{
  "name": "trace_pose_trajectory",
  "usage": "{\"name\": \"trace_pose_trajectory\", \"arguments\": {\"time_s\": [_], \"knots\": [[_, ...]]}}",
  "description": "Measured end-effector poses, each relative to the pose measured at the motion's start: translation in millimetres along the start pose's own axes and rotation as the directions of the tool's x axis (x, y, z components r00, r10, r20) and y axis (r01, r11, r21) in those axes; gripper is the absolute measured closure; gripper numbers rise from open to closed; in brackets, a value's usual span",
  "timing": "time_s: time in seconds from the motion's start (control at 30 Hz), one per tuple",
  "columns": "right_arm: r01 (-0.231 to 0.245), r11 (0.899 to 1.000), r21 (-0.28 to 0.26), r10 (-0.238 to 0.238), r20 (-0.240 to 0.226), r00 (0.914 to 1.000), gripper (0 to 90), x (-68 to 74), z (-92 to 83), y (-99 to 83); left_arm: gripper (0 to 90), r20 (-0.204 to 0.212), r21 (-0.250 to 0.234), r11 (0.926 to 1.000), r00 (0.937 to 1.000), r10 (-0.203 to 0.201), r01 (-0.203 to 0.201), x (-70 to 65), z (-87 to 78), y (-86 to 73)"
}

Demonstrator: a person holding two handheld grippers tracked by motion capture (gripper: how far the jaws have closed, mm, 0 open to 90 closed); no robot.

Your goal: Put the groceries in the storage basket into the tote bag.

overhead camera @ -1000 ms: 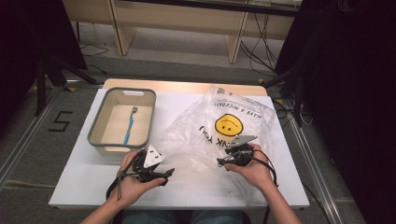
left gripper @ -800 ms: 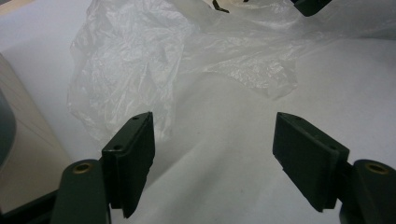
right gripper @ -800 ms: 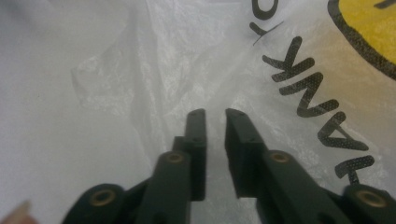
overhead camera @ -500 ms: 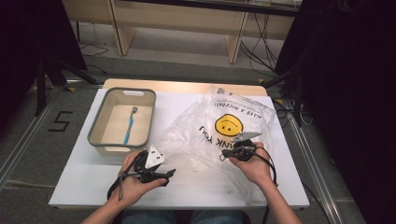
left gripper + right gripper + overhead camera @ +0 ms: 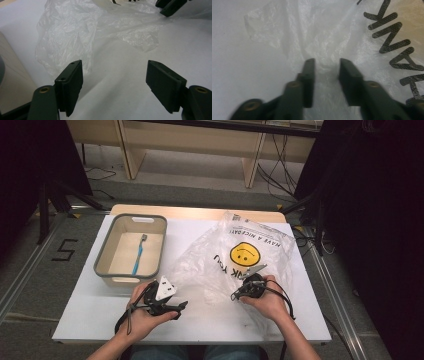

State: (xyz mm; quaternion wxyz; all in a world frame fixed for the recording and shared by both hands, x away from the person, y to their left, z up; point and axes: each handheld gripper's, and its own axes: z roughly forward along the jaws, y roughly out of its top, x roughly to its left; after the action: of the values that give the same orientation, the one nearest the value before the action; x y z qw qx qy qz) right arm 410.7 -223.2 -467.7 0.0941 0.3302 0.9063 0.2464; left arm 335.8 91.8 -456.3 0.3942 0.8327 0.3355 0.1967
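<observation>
Right hand-held gripper (image 5: 325, 66) is motion-blurred in its own view, so contact between pads and plastic bag (image 5: 327, 37) can't be told. Bag print is cut off by the right edge there. Other gripper's jaws are clipped at the top edge in the left gripper view. Toothbrush (image 5: 138, 254) bristles are too small to make out.

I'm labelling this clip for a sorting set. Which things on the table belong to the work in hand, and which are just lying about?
In the job:
- plastic bag, under the right gripper, whose jaws have just been opening over it
- left gripper, open beside the bag

Lying about:
- grey bin
- blue toothbrush inside it
</observation>
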Motion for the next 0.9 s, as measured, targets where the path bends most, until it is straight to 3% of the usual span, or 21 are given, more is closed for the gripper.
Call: {"name": "trace_pose_trajectory", "arguments": {"time_s": [0.1, 0.33, 0.57, 0.6, 0.63, 0.67, 0.7, 0.77, 0.9], "knots": [[-0.023, 0.999, -0.031, 0.023, -0.006, 0.9997, 88.8, -0.8, -4.7, 0.3, 29.5, 0.002, 0.007, 1.0, 1.0, 0.004, -0.004, 0.5, 0.1, -0.2], [-0.051, 0.994, -0.1, 0.051, -0.005, 0.9987, 90.0, -2.0, -17.8, 1.4, 29.7, -0.001, 0.001, 1.0, 1.0, 0.009, -0.009, -1.7, 0.2, 0.6], [-0.058, 0.956, -0.288, 0.084, 0.079, 0.9934, 90.0, -0.1, -49.0, 13.5, 30.7, -0.004, -0.02, 0.9997, 0.9999, 0.013, -0.013, -2.2, -3.3, 4.2], [-0.058, 0.956, -0.288, 0.084, 0.079, 0.9934, 90.0, -0.1, -49.0, 13.5, 30.7, -0.005, -0.028, 0.9996, 1.0, 0.007, -0.007, -2.0, -4.1, 4.8], [-0.05, 0.942, -0.33, 0.089, 0.103, 0.9907, 90.0, 0.7, -56.6, 17.2, 30.8, -0.007, -0.031, 0.9995, 0.9999, 0.008, -0.008, -1.3, -5.3, 5.4], [-0.05, 0.942, -0.33, 0.089, 0.103, 0.9907, 90.0, 0.7, -56.6, 17.2, 30.8, -0.013, -0.038, 0.9993, 0.9999, 0.005, -0.006, -0.7, -6.3, 5.8], [-0.044, 0.929, -0.367, 0.094, 0.118, 0.9885, 90.0, 2.1, -63.4, 21.1, 31.0, -0.022, -0.043, 0.9991, 0.9998, 0.002, -0.003, 1.0, -9.1, 6.6], [-0.04, 0.915, -0.401, 0.101, 0.131, 0.9863, 90.0, 3.5, -70.0, 25.1, 31.0, -0.032, -0.054, 0.9985, 0.9995, -0.006, 0.005, 2.7, -11.4, 7.5], [-0.034, 0.894, -0.446, 0.114, 0.153, 0.9816, 90.0, 4.7, -80.8, 32.4, 31.0, -0.042, -0.07, 0.9975, 0.9991, -0.011, 0.008, 4.7, -14.9, 9.2]]}}
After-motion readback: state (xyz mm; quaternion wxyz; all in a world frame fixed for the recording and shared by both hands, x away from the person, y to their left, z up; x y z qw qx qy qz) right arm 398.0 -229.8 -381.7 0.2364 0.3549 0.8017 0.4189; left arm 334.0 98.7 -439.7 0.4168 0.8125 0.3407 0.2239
